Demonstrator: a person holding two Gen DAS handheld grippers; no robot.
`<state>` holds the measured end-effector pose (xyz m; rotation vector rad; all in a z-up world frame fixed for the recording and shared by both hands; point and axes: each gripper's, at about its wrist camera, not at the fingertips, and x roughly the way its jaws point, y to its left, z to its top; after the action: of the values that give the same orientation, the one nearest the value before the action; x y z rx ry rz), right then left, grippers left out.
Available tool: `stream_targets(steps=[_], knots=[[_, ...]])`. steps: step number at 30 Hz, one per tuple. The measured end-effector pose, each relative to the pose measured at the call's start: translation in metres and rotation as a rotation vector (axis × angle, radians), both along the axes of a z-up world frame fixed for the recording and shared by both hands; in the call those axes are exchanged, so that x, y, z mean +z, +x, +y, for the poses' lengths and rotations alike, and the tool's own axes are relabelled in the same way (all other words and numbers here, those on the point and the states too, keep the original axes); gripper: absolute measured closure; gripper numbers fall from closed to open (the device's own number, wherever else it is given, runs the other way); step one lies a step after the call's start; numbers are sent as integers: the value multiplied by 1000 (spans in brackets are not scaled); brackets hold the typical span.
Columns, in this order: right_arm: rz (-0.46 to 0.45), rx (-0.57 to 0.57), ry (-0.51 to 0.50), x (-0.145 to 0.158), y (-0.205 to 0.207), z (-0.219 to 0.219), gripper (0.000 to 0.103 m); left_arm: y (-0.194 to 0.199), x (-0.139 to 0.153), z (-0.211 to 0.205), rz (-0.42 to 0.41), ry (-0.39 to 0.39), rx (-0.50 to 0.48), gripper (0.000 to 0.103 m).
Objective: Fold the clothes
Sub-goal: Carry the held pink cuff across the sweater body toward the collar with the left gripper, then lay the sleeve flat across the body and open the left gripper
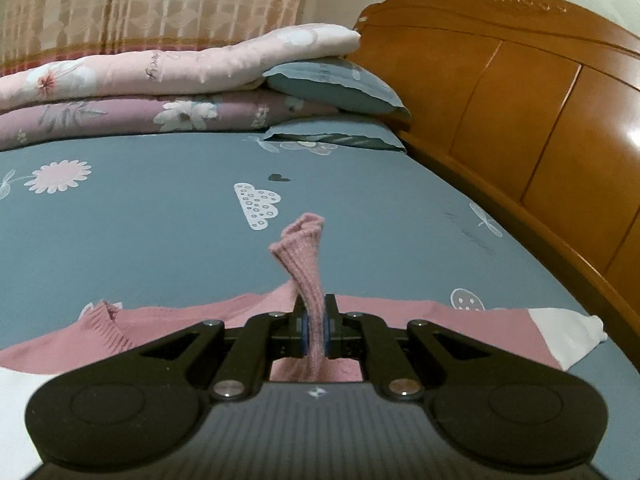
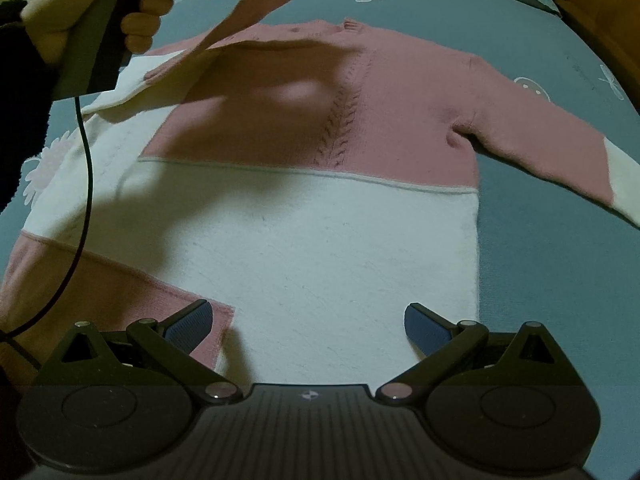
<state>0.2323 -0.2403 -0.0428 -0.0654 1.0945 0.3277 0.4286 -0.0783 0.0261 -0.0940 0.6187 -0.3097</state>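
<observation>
Your left gripper (image 1: 315, 326) is clamped on one ribbed pink cuff (image 1: 301, 248), which stands up toward 12 o'clock. One pink-and-white sweater (image 2: 304, 184) lies flat on the blue bedsheet (image 1: 160, 208), its other sleeve (image 2: 560, 152) stretched toward 3 o'clock. Your right gripper (image 2: 308, 326) hovers over the white hem at 6 o'clock, jaws spread wide, holding nothing. At 11 o'clock sit two folded quilts (image 1: 160, 92) and two pillows (image 1: 336, 88).

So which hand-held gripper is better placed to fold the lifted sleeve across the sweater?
Left. The left hand-held gripper is already shut on the pink sleeve cuff, lifted above the sweater. The right hand-held gripper is open and empty over the white hem.
</observation>
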Motion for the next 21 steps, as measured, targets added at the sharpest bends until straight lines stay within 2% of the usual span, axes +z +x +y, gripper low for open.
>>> stream_targets(steps=[4,13,15,17,21], knots=[[5,-8,-1,-1,-1,-2,0,4,-7,-10,11,44,-25,98],[16,-24,-5,-4,2,-5,0,8,-53,-35,92,174,-99,98],[17,-26,-5,-5,2,-5,0,9,-61,-38,114,176,-119,95],[18,-29,-3,-6,2,-5,0,10,-67,-39,137,165,-139,87],[15,-34,4,-7,4,-7,0,4,-62,-35,125,144,-176,73]])
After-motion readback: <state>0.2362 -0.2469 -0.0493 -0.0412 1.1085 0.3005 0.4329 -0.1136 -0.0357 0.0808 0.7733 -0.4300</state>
